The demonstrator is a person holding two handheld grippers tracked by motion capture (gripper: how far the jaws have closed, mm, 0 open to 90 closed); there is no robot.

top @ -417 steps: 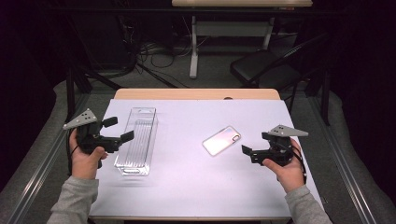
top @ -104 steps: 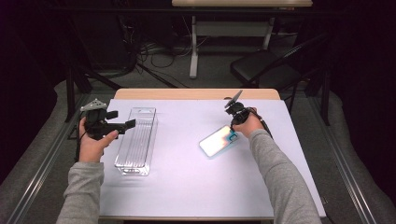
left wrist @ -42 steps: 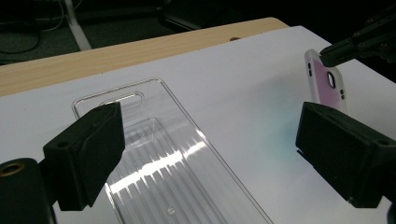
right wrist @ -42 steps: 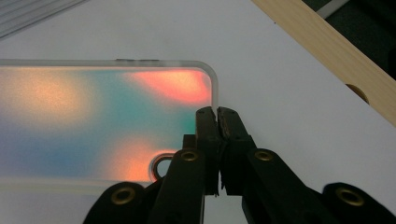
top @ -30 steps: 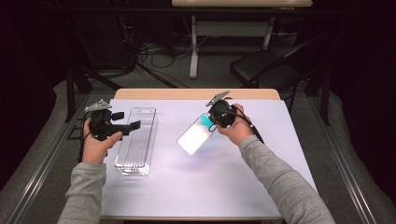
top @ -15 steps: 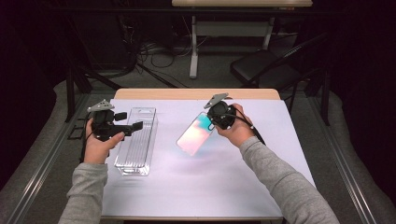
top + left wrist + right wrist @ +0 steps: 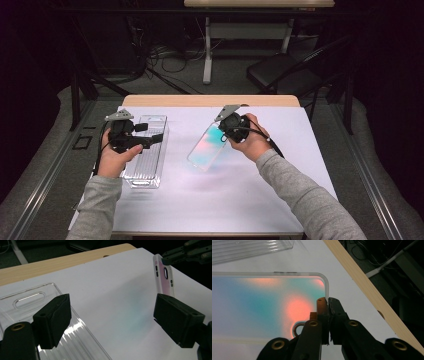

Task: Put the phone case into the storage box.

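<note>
- At the left of the high view, the person's left forearm came up from the bottom edge, with the left gripper (image 7: 150,139) held level over the clear plastic tray (image 7: 145,167) and pointing toward the middle of the frame.
- Its jaws stood spread with nothing between them, though they had just been closing a little; in the left gripper view the tray's far end with its slot handle lay beneath the left-hand jaw.
- The near end of the tray was partly covered by the left hand (image 7: 114,159) in the high view.
- At centre frame, the phone case (image 7: 207,146) hung tilted above the white table cover (image 7: 210,200), its lower end close to the sheet; I could not tell whether it touched.
- Right of centre, the right forearm ran in from the lower right corner, wrist bent toward the case.
- The right gripper (image 7: 328,300) was pressed together on the case's edge, beside a rounded corner and the camera cut-out.
- In the high view the right hand (image 7: 252,142) hid most of that gripper's jaws.
</note>
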